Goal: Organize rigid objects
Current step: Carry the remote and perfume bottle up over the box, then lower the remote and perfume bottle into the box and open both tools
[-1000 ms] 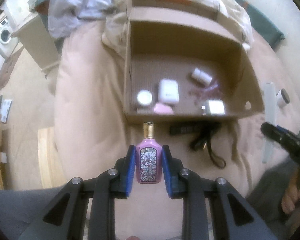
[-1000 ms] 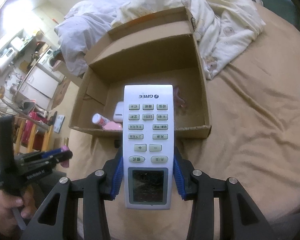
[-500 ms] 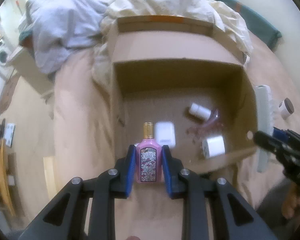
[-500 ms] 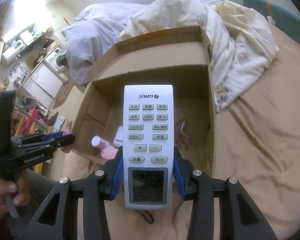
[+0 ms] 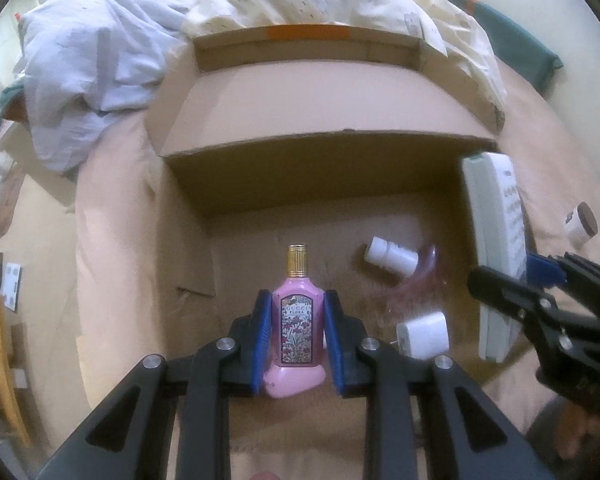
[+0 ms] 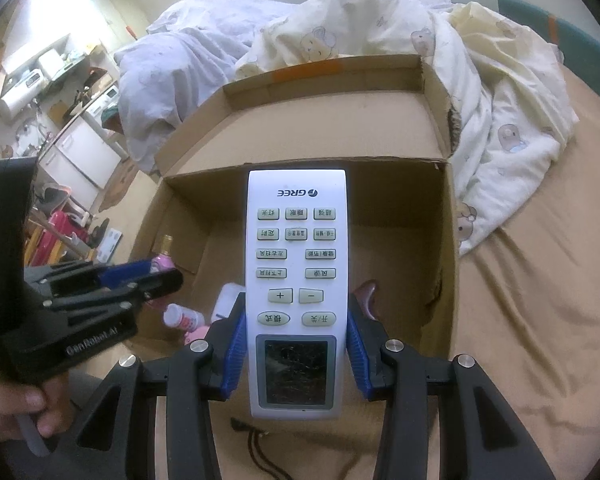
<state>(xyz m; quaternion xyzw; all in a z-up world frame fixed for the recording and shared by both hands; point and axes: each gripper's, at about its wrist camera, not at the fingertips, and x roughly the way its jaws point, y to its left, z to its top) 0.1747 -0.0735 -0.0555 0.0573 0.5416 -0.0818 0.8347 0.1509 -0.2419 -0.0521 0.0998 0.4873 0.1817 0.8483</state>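
Note:
My left gripper (image 5: 296, 340) is shut on a pink perfume bottle (image 5: 297, 326) with a gold cap, held upright over the near left part of an open cardboard box (image 5: 324, 120) on the bed. My right gripper (image 6: 296, 356) is shut on a white GREE remote control (image 6: 296, 264), held over the box's near right side; the remote also shows in the left wrist view (image 5: 498, 240). On the box floor lie a white bottle (image 5: 390, 258), a white charger cube (image 5: 422, 334) and a pink item (image 5: 296, 386) under the perfume bottle.
The box stands on a tan bedsheet (image 6: 540, 280). Crumpled white and cream bedding (image 6: 380, 28) lies behind it. A small brown-lidded jar (image 5: 582, 224) sits on the sheet right of the box. A dark cord (image 6: 260, 452) lies in front of the box.
Both grippers have moved forward over the box with their objects. The perfume bottle and the remote now hang above the box floor instead of before its front wall.

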